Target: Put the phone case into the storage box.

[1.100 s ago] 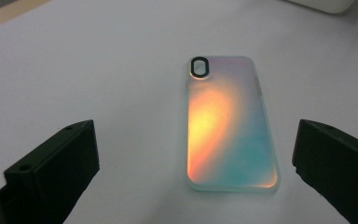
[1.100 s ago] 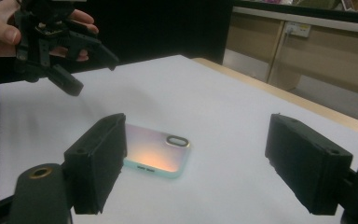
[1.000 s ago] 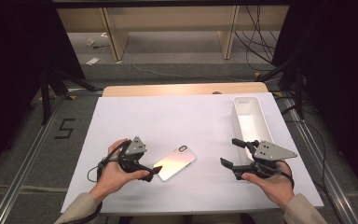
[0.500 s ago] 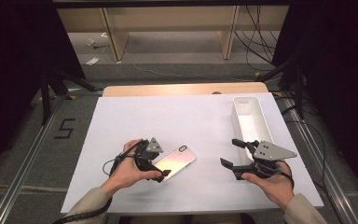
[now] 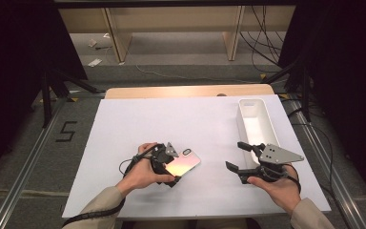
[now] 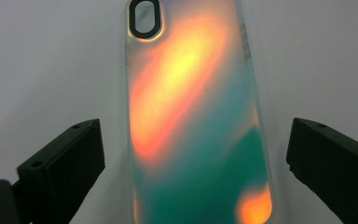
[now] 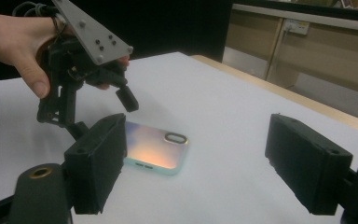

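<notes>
Left gripper view, left tongs wide open, straddling phone case

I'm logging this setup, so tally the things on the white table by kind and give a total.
Phone case, iridescent, lying flat: 1
White bin, long and open-topped: 1
Handheld grippers: 2, the left gripper over the case with jaws open, the right gripper open and apart from it
Total: 4
</notes>
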`<control>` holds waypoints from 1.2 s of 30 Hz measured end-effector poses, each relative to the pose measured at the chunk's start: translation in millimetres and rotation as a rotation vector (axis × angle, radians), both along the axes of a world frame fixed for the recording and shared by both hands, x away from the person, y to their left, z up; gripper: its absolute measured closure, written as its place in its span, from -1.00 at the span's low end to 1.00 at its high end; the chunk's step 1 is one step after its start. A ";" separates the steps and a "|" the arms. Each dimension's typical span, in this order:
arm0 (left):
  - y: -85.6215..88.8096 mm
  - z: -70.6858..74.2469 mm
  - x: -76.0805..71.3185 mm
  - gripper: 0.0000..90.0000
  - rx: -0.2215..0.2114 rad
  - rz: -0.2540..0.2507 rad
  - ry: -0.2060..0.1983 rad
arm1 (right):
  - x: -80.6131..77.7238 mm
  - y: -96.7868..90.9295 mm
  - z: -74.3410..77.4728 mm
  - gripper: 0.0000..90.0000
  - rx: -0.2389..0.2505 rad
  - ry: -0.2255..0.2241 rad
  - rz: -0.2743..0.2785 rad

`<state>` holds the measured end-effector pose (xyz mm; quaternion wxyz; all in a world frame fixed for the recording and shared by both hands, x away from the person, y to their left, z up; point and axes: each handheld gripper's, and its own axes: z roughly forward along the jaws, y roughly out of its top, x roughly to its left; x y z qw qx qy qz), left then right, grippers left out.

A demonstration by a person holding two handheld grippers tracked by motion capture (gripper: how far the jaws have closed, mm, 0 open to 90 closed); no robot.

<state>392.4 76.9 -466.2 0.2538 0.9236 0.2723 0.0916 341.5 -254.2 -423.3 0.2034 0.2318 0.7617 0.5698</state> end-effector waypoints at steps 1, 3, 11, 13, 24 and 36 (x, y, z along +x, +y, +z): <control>-1.4 -1.5 1.1 -0.92 0.012 0.001 0.000 | 0.1 0.0 0.0 -0.52 0.000 -0.001 -0.001; -2.6 -2.6 1.9 -0.92 0.017 0.004 0.006 | -0.2 -0.4 0.5 -0.52 -0.003 0.000 -0.001; -6.3 -5.7 4.8 -0.92 0.051 -0.003 0.020 | 0.1 0.1 0.0 -0.52 0.001 0.000 0.000; -7.3 -6.8 6.1 -0.92 0.061 -0.003 0.024 | 0.0 0.1 -0.2 -0.52 -0.001 0.004 0.000; -7.8 -10.2 8.4 -0.92 0.076 0.014 0.038 | 0.2 0.2 -0.5 -0.52 -0.003 0.004 0.003; -7.8 -11.1 11.1 -0.92 0.074 0.021 0.063 | 0.1 0.4 -0.8 -0.52 -0.005 0.005 0.004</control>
